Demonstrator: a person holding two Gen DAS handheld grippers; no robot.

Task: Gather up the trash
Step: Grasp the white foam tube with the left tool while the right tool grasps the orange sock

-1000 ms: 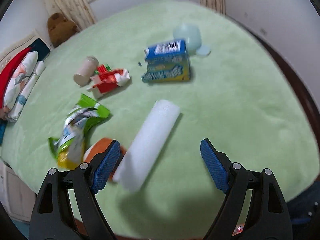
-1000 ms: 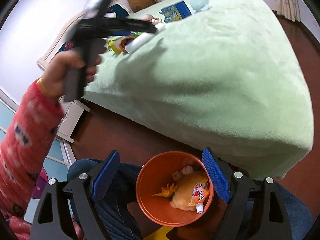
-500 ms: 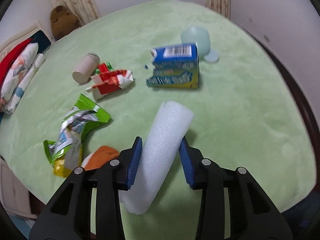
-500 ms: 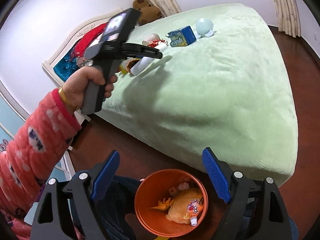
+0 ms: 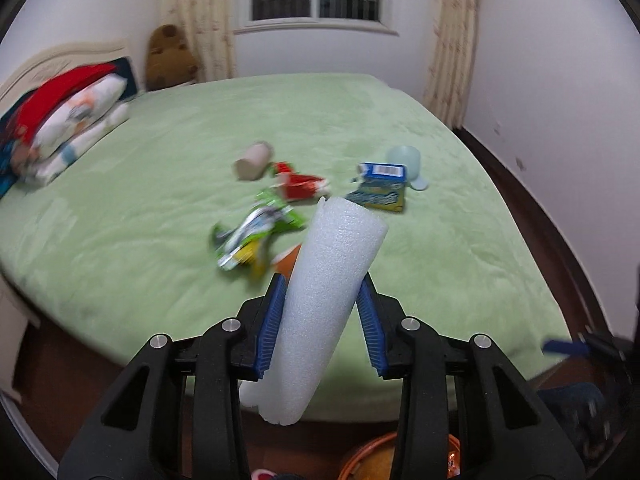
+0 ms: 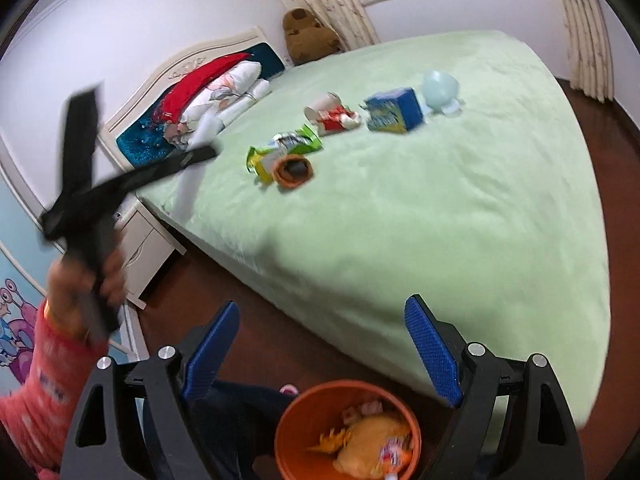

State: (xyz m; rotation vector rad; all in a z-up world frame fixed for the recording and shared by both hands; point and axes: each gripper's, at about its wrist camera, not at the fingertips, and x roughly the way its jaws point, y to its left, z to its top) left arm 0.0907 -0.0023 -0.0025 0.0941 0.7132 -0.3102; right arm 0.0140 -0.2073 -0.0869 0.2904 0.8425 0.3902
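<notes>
My left gripper (image 5: 320, 300) is shut on a white foam roll (image 5: 320, 300) and holds it in the air off the near edge of the green bed (image 5: 160, 184). The roll also shows blurred in the right wrist view (image 6: 188, 188), beside the left gripper (image 6: 200, 156). On the bed lie a green snack bag (image 5: 256, 232), a red wrapper (image 5: 300, 186), a beige cup (image 5: 252, 162), a blue box (image 5: 380, 184) and an orange cup (image 6: 293, 171). My right gripper (image 6: 324, 352) is open and empty above an orange bin (image 6: 348, 432) holding trash.
A pale green cup (image 6: 440, 88) and its lid lie past the blue box. Pillows (image 5: 72, 120) and a brown plush toy (image 5: 170, 56) are at the bed's head. A white nightstand (image 6: 148, 248) stands by the bed. The floor is dark wood (image 6: 248, 308).
My left gripper closed on the foam roll, lifted it off the bed and drew back past the bed's near edge. My right gripper stayed open over the bin.
</notes>
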